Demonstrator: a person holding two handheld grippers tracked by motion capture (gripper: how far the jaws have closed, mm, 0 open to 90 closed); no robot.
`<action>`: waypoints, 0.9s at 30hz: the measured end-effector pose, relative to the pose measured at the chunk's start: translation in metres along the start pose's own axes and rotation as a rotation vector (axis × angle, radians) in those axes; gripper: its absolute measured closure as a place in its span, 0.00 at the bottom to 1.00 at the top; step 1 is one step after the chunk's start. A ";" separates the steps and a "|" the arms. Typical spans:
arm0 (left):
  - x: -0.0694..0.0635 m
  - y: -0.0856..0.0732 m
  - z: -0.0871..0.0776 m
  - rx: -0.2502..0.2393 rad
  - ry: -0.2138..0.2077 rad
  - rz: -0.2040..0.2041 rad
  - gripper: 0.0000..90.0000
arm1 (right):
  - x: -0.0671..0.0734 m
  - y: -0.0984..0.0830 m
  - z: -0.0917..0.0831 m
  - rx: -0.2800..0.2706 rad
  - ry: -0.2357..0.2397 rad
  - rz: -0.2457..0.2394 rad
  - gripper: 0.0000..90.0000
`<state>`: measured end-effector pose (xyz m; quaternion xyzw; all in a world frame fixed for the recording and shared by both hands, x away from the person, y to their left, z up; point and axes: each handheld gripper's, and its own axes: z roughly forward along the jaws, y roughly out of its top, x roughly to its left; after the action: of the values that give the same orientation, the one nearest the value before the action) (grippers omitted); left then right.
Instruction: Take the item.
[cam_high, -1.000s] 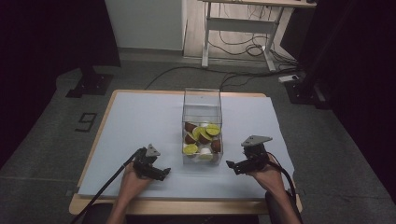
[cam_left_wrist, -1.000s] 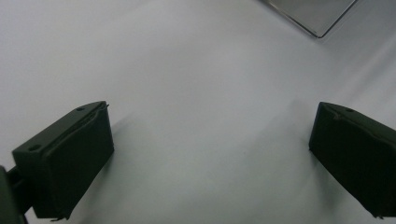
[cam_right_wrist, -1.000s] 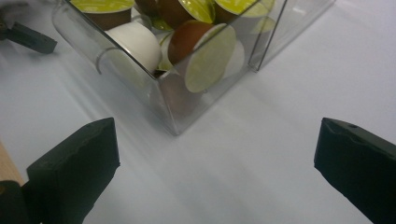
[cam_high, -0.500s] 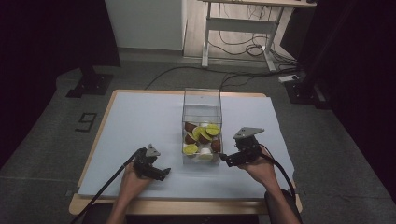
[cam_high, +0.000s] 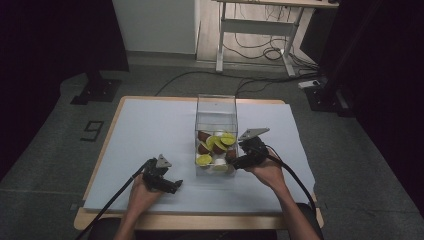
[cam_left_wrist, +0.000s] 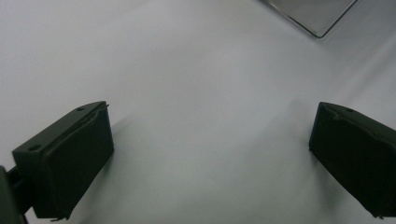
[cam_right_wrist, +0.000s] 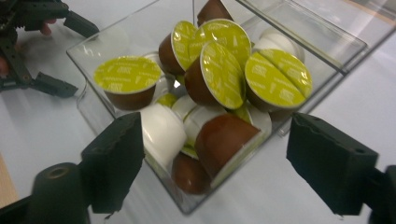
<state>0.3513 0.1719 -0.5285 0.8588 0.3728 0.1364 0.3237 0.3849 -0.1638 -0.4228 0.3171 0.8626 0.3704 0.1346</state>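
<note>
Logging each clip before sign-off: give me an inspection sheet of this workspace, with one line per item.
Surface: wooden table under a pale sheet.
Job's things: clear box, lid open, holding capsules in brown and white, many with green foil tops.
Clutter: nothing seen on the sheet.
Grippers: left hand-held gripper open, low over bare sheet; right hand-held gripper open, jaws astride the box's near corner in its own view.
Cables: one black cable trails from each gripper off the near edge; more on the floor beyond.
Surroundings: dark room, grey floor, desk frame at the back.
</note>
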 end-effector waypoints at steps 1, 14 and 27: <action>0.000 0.000 0.000 0.000 0.000 0.000 0.00 | 0.000 0.001 0.002 0.005 0.002 0.001 0.24; 0.000 0.000 0.000 0.000 0.000 0.000 0.00 | 0.002 0.015 0.031 0.044 0.026 -0.029 0.41; 0.000 0.000 0.000 -0.001 0.000 0.000 0.00 | 0.002 0.027 0.057 0.110 0.026 -0.048 0.46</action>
<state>0.3513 0.1719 -0.5286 0.8587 0.3730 0.1366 0.3239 0.4227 -0.1167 -0.4427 0.2983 0.8907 0.3234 0.1147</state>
